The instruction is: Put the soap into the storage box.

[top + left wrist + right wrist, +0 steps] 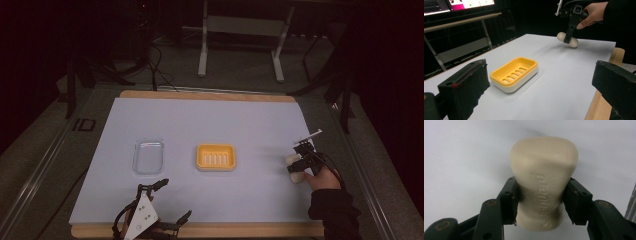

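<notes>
A cream bar of soap (543,182) with embossed lettering is clamped across its middle by my right gripper (541,203), just above the white mat. In the high view the soap (292,160) sits at the mat's right side under the right gripper (300,162), held by a hand in a dark sleeve. The left gripper view shows the soap (574,43) far off, with the right gripper (568,37) pointing down on it. A yellow soap dish (216,157) on a white base lies at the mat's centre, and also shows as the dish (514,73). My left gripper (170,200) rests open near the front edge.
A clear plastic lid or tray (148,155) lies left of the yellow dish. The white mat (200,120) covers a wooden board (200,231). Table legs and cables stand on the floor beyond the far edge.
</notes>
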{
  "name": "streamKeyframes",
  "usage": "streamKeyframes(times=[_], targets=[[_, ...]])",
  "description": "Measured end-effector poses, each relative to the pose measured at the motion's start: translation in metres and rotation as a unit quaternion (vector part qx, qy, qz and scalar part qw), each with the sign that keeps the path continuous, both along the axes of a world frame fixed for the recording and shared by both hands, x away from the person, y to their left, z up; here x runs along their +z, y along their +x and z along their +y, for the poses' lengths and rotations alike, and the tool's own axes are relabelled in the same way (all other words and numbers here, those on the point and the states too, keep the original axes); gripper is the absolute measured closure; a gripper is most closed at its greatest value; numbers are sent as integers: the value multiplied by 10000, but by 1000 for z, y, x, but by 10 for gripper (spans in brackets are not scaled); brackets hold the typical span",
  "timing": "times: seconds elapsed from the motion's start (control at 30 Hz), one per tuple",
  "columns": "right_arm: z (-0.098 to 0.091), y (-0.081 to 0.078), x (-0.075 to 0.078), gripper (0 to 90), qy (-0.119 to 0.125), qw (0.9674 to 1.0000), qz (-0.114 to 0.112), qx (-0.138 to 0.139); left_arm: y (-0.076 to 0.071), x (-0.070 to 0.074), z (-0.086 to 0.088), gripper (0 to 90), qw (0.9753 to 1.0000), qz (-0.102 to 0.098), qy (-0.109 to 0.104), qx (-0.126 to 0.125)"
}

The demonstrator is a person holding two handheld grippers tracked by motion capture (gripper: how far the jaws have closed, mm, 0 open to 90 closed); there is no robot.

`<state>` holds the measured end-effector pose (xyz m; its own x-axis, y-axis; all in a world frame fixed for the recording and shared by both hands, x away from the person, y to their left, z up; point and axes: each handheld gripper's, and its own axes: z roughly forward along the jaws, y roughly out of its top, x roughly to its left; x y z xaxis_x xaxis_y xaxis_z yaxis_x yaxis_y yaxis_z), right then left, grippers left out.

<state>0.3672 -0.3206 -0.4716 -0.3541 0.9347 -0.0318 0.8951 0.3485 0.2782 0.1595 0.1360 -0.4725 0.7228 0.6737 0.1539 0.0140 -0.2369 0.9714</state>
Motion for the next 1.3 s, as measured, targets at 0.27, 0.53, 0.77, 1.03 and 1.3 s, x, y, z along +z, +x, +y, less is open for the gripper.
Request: streamKeyframes(times=[0.27, 0.53, 0.77, 1.03, 1.3], targets=[[-2, 9, 9, 497, -21, 9987, -116, 486, 1, 0, 0, 9, 10000, 12, 6, -10], [3, 15, 8, 496, 53, 9907, -149, 1353, 1, -1, -1, 9, 10000, 5, 24, 4], [1, 21, 13, 496, 167, 9817, -221, 1882, 1, -1, -1, 9, 10000, 10, 33, -6], [2, 27, 16, 496, 231, 9634, -110, 2667, 1, -1, -1, 9, 10000, 26, 45, -9], [6, 35, 15, 495, 241, 9421, 127, 3343, 1, -2, -1, 9, 10000, 33, 54, 1]])
